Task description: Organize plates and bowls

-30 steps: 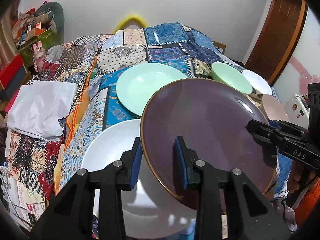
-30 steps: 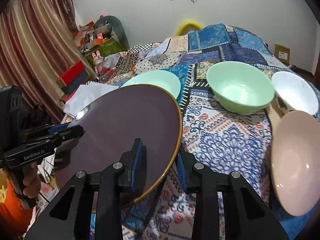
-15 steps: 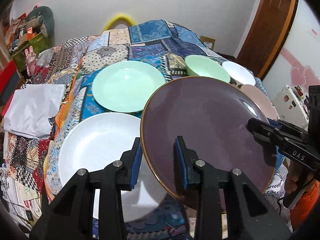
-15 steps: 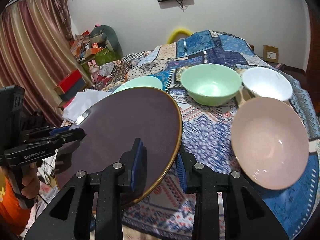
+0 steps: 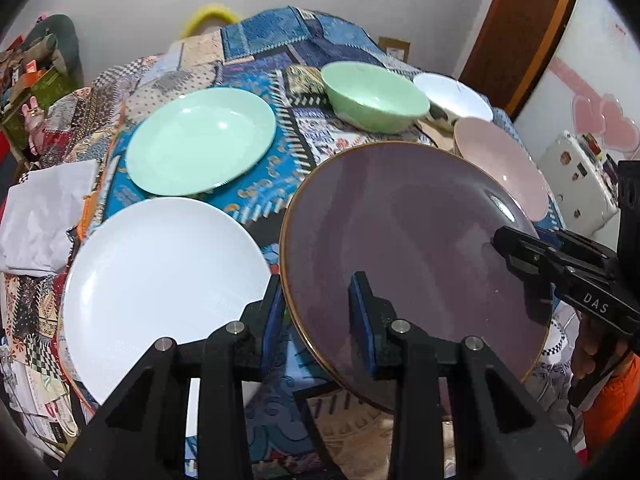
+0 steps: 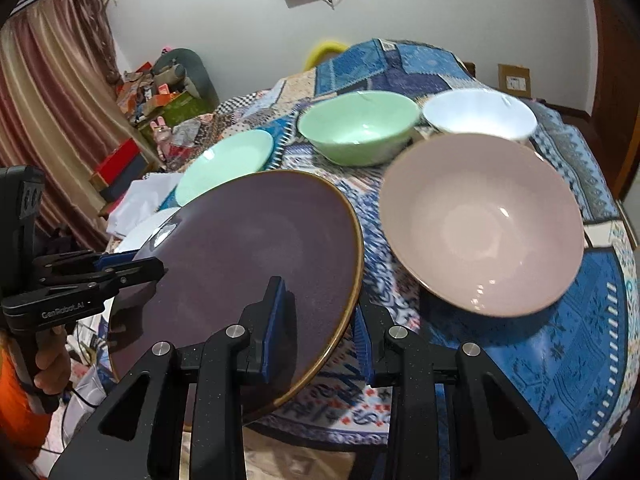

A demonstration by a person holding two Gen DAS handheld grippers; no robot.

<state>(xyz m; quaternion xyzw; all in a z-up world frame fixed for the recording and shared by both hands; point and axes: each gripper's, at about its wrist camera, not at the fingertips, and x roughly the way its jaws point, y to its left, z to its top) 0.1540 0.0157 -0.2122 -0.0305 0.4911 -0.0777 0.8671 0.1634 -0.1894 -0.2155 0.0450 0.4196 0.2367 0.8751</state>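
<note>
Both grippers hold one dark purple plate (image 5: 408, 248) with a gold rim, lifted above the table's near edge. My left gripper (image 5: 318, 312) is shut on its left rim; my right gripper (image 6: 320, 320) is shut on its right rim, where the plate (image 6: 256, 248) also shows. On the patchwork cloth lie a white plate (image 5: 160, 276), a mint green plate (image 5: 200, 140), a green bowl (image 5: 376, 94), a white bowl (image 5: 456, 94) and a pink bowl (image 6: 484, 224). The right gripper also shows in the left wrist view (image 5: 500, 244), the left gripper in the right wrist view (image 6: 156, 266).
The round table under the patchwork cloth (image 6: 592, 344) ends close in front. White folded fabric (image 5: 40, 216) lies left of the table. Cluttered boxes and a curtain (image 6: 48, 120) stand at the far left. A wooden door (image 5: 516, 28) is at the right.
Both grippers have pulled the purple plate back and up from over the white plate toward the table's near edge. The pink bowl and the white plate now show more fully.
</note>
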